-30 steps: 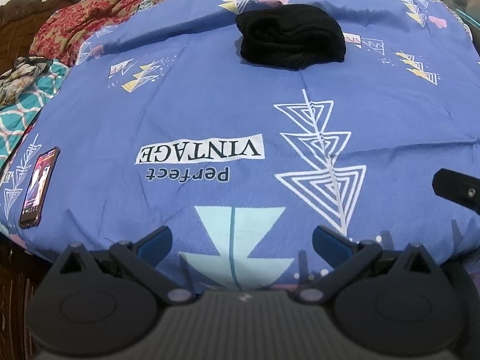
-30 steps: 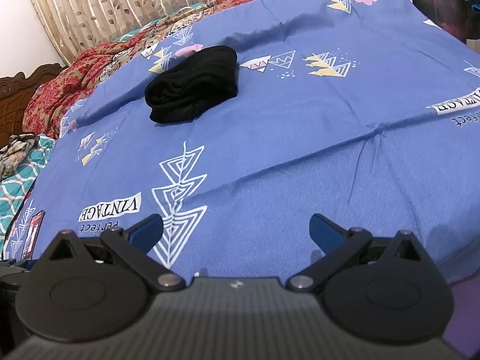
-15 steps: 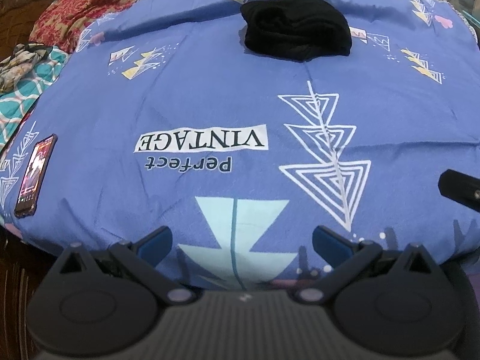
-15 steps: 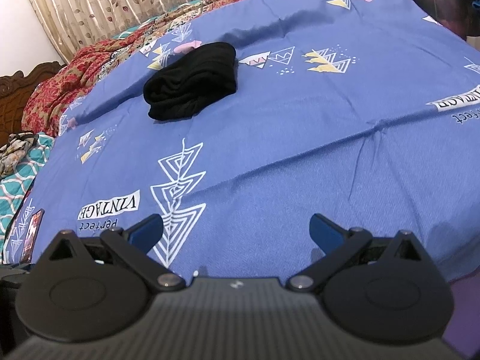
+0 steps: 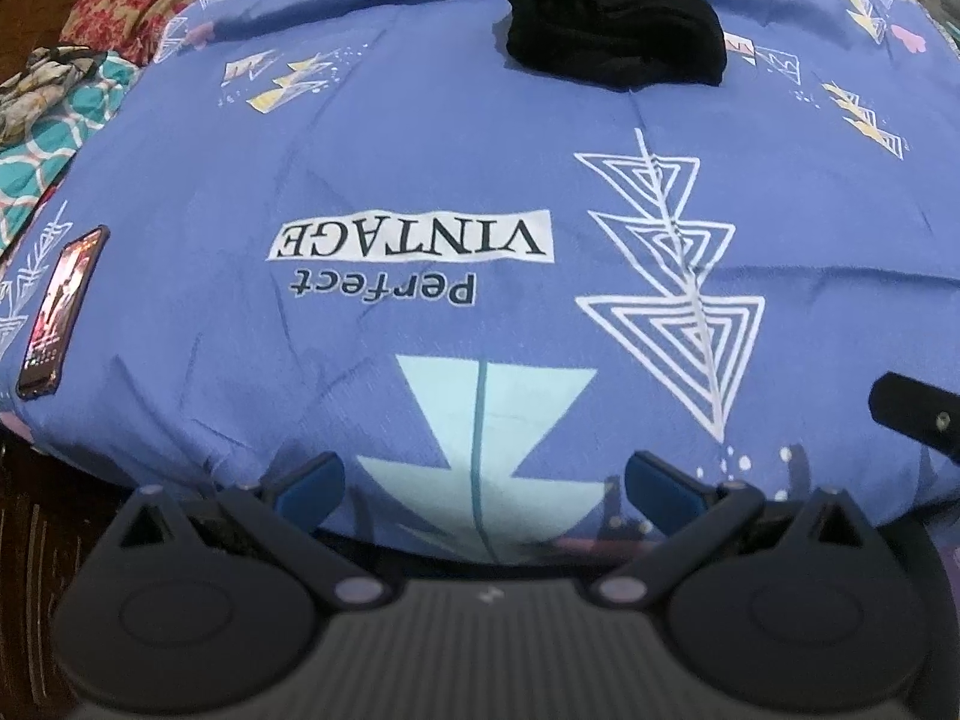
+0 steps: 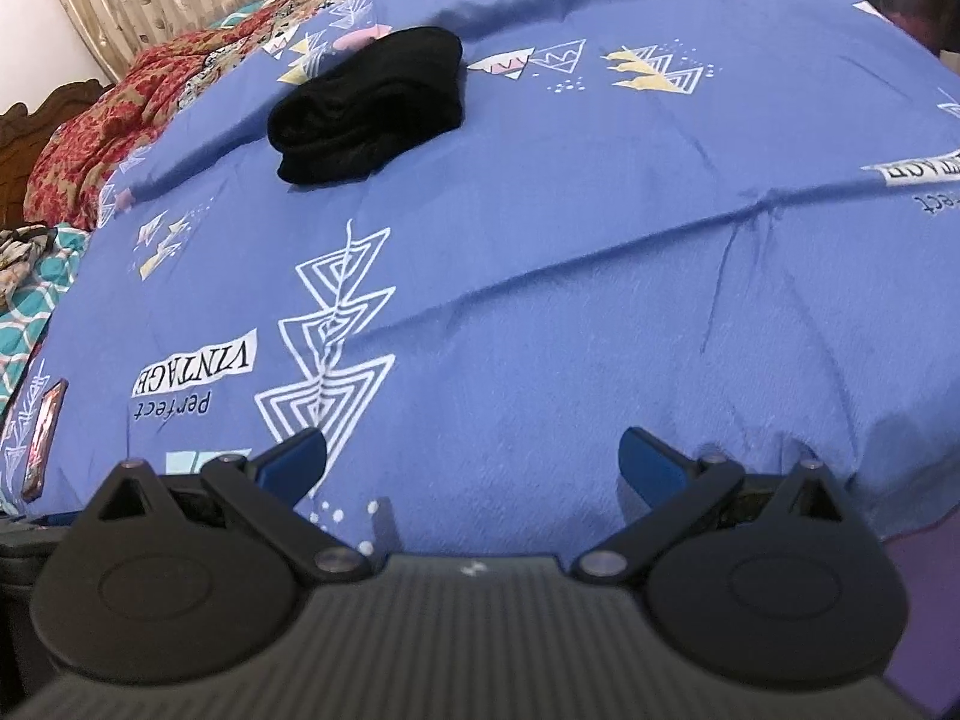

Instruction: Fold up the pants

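— How did we stand? Our left gripper (image 5: 477,483) and right gripper (image 6: 471,456) both had their fingers spread wide, gripping nothing, low at the near edge of the blue bedsheet (image 5: 420,138).

— And the pants (image 5: 612,30)? A black bundle lying well beyond us, toward the bed's far side.

— We judged a long, level reach best, one gripper to each end. Open sheet lay between; only the phone (image 5: 60,312) sat near the left edge.
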### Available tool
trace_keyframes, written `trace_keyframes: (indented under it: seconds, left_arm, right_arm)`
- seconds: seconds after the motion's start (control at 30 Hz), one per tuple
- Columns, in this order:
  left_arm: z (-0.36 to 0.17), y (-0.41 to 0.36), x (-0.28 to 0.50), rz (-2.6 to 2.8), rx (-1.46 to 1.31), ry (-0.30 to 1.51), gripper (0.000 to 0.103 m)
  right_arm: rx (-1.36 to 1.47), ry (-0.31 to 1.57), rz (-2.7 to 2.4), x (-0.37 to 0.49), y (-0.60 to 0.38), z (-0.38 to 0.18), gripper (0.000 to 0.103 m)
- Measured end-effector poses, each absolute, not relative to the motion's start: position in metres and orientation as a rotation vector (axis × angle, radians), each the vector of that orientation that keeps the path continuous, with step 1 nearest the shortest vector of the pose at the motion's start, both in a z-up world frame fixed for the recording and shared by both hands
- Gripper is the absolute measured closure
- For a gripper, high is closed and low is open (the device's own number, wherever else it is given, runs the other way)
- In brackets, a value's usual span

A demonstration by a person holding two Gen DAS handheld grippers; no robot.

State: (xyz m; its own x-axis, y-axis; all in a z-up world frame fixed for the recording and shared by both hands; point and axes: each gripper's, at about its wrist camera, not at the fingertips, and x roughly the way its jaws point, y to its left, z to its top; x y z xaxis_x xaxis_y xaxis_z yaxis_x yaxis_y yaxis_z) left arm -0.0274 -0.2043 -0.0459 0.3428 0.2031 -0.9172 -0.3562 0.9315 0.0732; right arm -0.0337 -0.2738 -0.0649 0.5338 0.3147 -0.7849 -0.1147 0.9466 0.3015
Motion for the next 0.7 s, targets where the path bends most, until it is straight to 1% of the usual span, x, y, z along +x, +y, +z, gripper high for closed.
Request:
trace_keyframes:
  seconds: [0.17,0.27,0.4,0.5,0.57,0.7]
  left_arm:
    - [-0.048,-0.207,-0.035,0.340,-0.159,1.182,0.000]
    - [-0.035,-0.210,-0.046,0.370,-0.121,1.101,0.000]
    - [-0.005,-0.211,-0.060,0.395,-0.084,0.925,0.000]
    - [0.010,-0.212,-0.074,0.380,-0.063,0.849,0.000]
    - [0.014,-0.209,-0.080,0.336,-0.069,0.849,0.000]
    - [0.012,-0.192,-0.092,0.276,-0.176,0.884,0.000]
  right_arm:
    - [0.225,0.992,0.261,-0.033,-0.275,-0.065,0.000]
    - [0.220,0.948,0.253,-0.037,-0.275,-0.056,0.000]
    - [0.184,0.848,0.263,-0.042,-0.271,-0.035,0.000]
    - [0.147,0.807,0.299,-0.047,-0.266,-0.023,0.000]
    - [0.121,0.778,0.317,-0.050,-0.262,-0.015,0.000]
    - [0.099,0.752,0.337,-0.052,-0.256,-0.009,0.000]
